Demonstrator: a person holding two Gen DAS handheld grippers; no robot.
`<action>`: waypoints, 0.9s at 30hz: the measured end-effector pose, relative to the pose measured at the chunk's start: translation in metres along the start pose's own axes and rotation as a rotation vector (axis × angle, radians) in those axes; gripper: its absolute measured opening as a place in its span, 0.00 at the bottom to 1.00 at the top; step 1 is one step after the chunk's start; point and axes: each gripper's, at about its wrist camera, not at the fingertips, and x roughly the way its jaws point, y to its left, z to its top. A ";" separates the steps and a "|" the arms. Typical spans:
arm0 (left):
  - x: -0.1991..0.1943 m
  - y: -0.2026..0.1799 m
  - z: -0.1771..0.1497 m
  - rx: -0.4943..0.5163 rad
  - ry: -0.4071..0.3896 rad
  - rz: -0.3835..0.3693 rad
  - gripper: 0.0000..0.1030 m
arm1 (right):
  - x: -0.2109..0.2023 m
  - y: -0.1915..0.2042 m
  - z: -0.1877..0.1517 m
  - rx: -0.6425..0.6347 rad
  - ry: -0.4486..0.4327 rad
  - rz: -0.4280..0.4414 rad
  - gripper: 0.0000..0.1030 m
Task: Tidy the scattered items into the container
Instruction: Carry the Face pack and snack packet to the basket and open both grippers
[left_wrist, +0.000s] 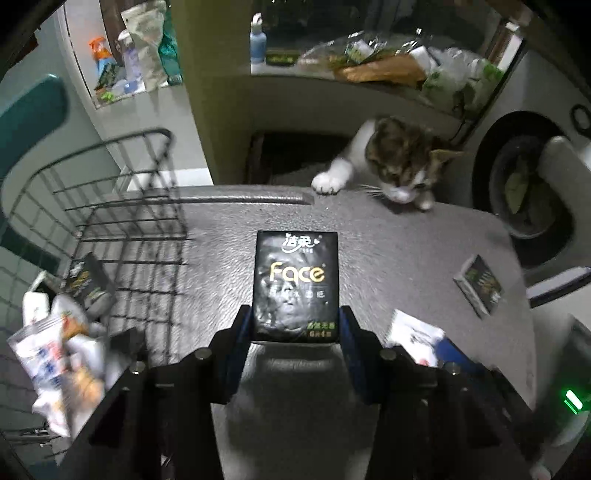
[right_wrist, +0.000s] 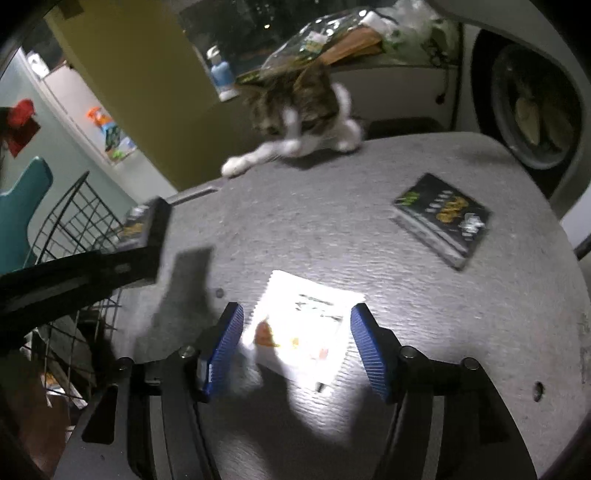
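Left tool (left_wrist: 295, 332) clamped on black tissue pack (left_wrist: 296, 284) above grey surface (left_wrist: 406, 236), wire basket (left_wrist: 122, 206) left. Right tool (right_wrist: 297, 347) spread wide around white packet (right_wrist: 303, 328); dark packet (right_wrist: 443, 218) far right, cat (right_wrist: 295, 114) at far edge.

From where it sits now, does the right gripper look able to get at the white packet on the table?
Probably yes. The right gripper is open, its fingers either side of the white packet lying flat on the table, nothing between them. The cat is reaching a paw in at the far edge, well clear.
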 end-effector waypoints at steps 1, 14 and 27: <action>-0.008 0.002 -0.003 0.001 -0.003 0.000 0.50 | 0.004 0.005 0.001 -0.013 0.005 -0.026 0.59; -0.042 0.018 -0.042 0.022 0.017 -0.013 0.50 | 0.001 0.018 -0.017 -0.118 0.058 -0.180 0.31; -0.094 0.041 -0.064 0.020 -0.038 -0.063 0.50 | -0.078 0.012 -0.045 -0.032 0.018 -0.073 0.17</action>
